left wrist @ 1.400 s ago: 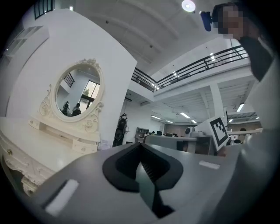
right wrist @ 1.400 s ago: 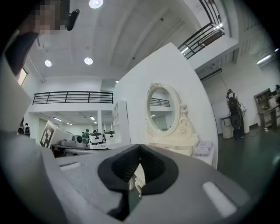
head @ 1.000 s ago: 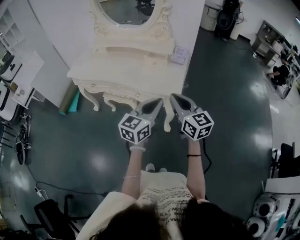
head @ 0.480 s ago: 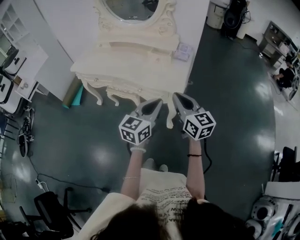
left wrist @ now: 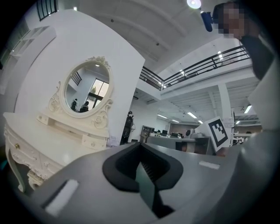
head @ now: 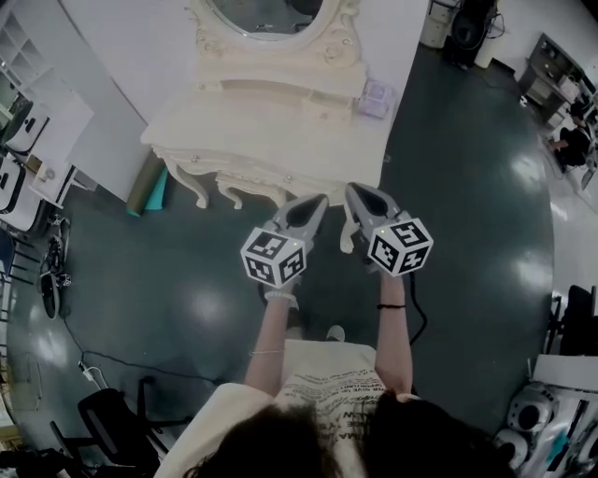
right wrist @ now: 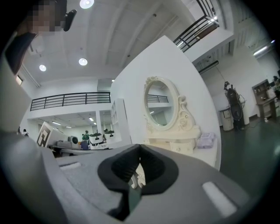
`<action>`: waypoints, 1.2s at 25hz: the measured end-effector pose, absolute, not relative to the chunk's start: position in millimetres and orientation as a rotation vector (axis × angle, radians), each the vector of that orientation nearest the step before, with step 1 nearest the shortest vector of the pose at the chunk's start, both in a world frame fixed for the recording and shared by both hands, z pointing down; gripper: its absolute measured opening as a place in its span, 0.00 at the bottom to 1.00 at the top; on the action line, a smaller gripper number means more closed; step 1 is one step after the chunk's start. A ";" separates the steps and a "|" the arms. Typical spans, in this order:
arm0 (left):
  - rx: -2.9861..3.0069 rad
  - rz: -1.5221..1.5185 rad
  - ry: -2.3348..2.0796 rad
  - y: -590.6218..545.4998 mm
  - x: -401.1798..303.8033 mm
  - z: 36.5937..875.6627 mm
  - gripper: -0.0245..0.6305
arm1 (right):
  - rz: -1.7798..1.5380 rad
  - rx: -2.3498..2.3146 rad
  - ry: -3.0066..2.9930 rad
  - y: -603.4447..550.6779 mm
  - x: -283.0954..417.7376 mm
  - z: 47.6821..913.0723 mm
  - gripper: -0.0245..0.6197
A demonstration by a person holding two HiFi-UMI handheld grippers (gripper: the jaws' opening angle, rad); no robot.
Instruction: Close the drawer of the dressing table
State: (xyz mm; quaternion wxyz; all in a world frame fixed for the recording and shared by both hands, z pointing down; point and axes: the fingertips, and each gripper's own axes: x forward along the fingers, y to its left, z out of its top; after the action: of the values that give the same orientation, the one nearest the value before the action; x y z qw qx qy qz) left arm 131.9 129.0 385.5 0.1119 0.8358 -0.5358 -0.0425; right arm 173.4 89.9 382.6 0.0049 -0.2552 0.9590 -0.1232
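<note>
Cream dressing table (head: 257,131), now closer

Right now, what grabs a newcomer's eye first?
The ornate cream dressing table with its oval mirror, against the white wall at top centre. In front of it, the left gripper and right gripper, side by side, both shut and empty.
</note>
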 end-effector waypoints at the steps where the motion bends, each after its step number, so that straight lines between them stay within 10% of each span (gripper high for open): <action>1: 2.456 -0.125 -1.567 124.9 125.8 385.7 0.04 | -0.387 -0.805 3.004 86.5 167.5 382.9 0.04; 30: 2.532 -0.123 -1.400 56.3 7.1 398.9 0.04 | -0.416 -0.975 2.972 28.0 56.5 404.7 0.04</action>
State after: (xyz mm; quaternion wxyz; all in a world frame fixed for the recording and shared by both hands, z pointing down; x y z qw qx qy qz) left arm 7.1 56.3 398.9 0.1224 0.8677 -0.4799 -0.0422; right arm 56.5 28.0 404.7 -0.0069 -0.3089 0.9419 -0.1319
